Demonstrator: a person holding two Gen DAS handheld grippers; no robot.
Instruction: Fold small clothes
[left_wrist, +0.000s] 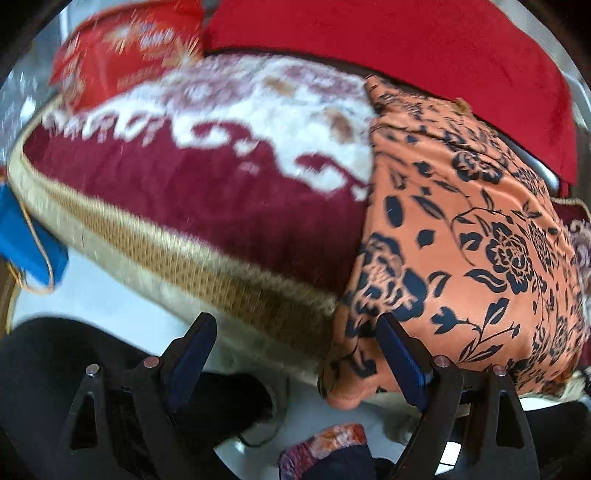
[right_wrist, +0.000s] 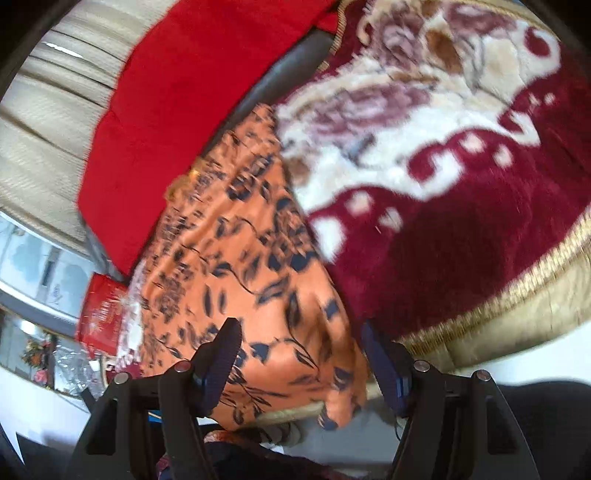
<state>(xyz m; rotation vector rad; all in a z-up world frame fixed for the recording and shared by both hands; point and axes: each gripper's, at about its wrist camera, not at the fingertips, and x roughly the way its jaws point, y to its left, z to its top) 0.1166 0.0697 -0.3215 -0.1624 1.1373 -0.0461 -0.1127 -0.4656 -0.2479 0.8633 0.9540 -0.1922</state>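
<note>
Both the left gripper (left_wrist: 295, 354) and right gripper (right_wrist: 301, 358) gape above the orange floral garment (left_wrist: 461, 236).

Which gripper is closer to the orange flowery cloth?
Right. The right gripper has its open jaws either side of the orange cloth's near edge. The left gripper sits beside its corner, mostly over the blanket's gold border.

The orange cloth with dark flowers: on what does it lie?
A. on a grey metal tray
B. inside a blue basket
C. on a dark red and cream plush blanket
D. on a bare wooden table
C: the orange cloth lies spread over the plush blanket.
</note>
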